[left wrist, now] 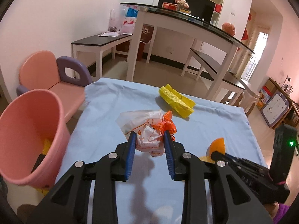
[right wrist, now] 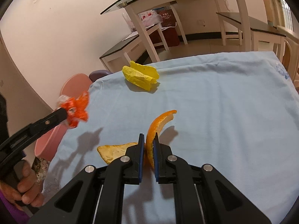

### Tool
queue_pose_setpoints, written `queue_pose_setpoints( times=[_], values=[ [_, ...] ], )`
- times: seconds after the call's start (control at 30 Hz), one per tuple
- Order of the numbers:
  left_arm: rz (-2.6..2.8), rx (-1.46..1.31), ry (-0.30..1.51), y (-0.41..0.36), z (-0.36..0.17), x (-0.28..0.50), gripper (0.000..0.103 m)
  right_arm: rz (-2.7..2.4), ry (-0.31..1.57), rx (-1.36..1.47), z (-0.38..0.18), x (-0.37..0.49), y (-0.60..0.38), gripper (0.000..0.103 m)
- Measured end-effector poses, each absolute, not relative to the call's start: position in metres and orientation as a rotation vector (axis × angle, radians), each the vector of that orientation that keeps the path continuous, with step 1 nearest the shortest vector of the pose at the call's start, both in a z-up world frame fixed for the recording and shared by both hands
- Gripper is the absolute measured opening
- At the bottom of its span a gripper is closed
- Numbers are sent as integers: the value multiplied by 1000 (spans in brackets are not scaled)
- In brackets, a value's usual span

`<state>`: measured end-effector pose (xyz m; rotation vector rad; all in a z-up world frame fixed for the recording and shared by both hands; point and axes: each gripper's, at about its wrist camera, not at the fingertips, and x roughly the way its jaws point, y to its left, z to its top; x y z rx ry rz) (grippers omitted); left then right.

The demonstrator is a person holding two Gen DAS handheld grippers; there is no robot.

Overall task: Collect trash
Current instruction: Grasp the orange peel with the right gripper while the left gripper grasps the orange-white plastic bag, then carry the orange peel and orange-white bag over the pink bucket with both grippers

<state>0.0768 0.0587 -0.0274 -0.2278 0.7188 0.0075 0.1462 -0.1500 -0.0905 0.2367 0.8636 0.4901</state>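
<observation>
My left gripper point(left wrist: 149, 133) is shut on a crumpled white and orange plastic wrapper point(left wrist: 147, 128), its blue pads pressing both sides. The right wrist view shows this left gripper point(right wrist: 65, 113) holding the wrapper point(right wrist: 77, 110) above the blue-clothed table point(right wrist: 224, 102), near the pink bin point(right wrist: 48, 141). My right gripper point(right wrist: 149, 135) is shut on a curved strip of orange peel point(right wrist: 158, 123) that stands up between its pads. A second peel piece point(right wrist: 115, 151) lies flat just left of it. A crumpled yellow bag point(left wrist: 176, 100) rests further back on the cloth.
The pink bin point(left wrist: 31, 136) stands at the table's left edge with dark and yellow things inside. A pink and purple child's chair point(left wrist: 43, 74) is behind it. A glass-topped white table point(left wrist: 186, 18) and benches stand beyond. A hand point(right wrist: 26, 184) grips the left handle.
</observation>
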Motion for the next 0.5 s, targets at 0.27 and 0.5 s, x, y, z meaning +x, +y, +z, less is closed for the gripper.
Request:
queue_pose_setpoints(
  times=[0.27,0.5],
  values=[
    [33,-181,699,63,-21,44,30,469,838,224,-79,141,-154,8],
    [51,-178,656,72,-10,20,30,467,785,206,-57,132,-151,8]
  ],
)
